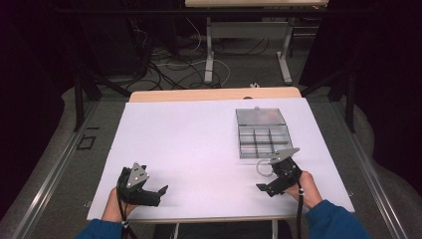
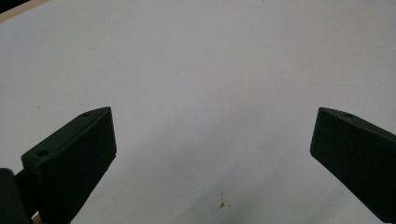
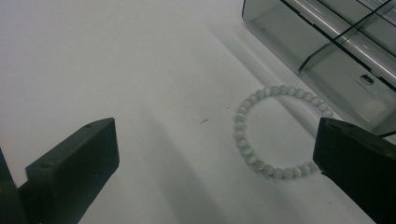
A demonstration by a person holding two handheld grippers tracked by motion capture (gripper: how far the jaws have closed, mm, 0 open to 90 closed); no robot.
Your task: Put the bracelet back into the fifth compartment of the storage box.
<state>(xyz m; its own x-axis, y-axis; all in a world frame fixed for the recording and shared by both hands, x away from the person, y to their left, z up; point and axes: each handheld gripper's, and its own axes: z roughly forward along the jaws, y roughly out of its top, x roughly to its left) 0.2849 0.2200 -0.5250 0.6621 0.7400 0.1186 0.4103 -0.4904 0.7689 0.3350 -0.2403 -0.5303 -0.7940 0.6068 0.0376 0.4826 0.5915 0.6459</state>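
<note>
A bracelet of pale round beads lies flat on the white sheet, just in front of a clear compartment box. My right gripper hovers open over the sheet; the bracelet lies ahead of it, toward its right jaw, untouched. In the high view the bracelet sits beside the right gripper, below the box. My left gripper rests near the table's front left edge, open, with bare sheet between its jaws.
The white sheet covers most of the table, whose wooden edge shows at the back. The box has several compartments and a tinted back part. Cables and table legs stand on the floor beyond.
</note>
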